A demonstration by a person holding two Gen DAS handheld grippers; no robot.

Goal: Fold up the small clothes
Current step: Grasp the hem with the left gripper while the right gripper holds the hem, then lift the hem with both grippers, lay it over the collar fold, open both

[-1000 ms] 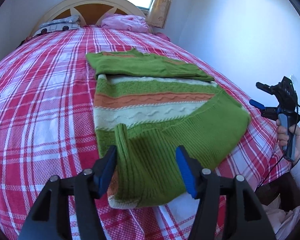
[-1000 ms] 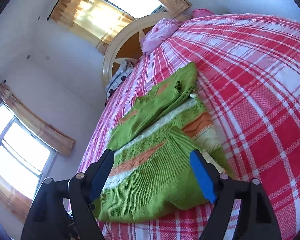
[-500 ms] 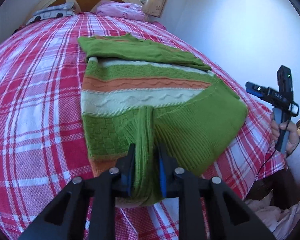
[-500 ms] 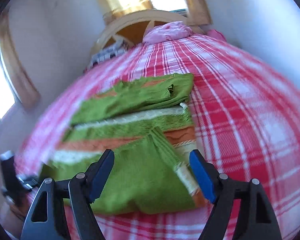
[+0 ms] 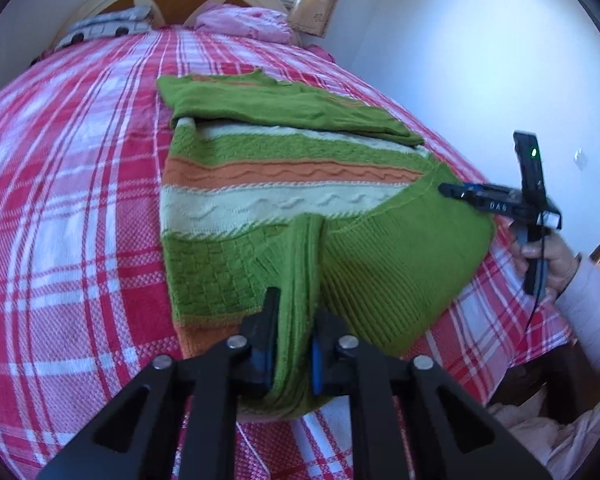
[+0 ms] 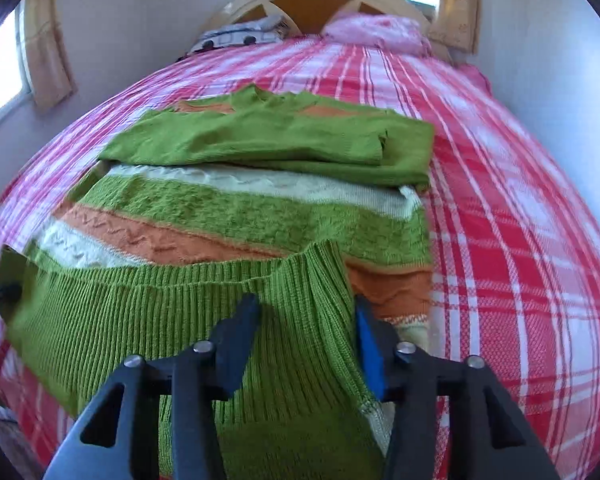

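A green knitted sweater (image 5: 284, 184) with orange and cream stripes lies on the red checked bedspread (image 5: 68, 184). Its sleeves are folded across the top. My left gripper (image 5: 294, 320) is shut on a raised ridge of the ribbed hem (image 5: 304, 264). The right gripper (image 5: 460, 194) shows at the sweater's right edge in the left wrist view, held in a hand. In the right wrist view the right gripper (image 6: 306, 320) is open, its fingers on either side of the ribbed green hem (image 6: 300, 288), just above it.
A wooden headboard (image 6: 320, 0) with a pink pillow (image 6: 376, 28) and a patterned pillow (image 6: 236, 36) stands at the far end. White walls close in on the bed's right side (image 5: 460, 60). Curtained windows (image 6: 48, 52) are on the left.
My left gripper moved onto the hem and shut on a fold of it. The right gripper swung over the sweater's near right edge and its fingers narrowed around the hem.
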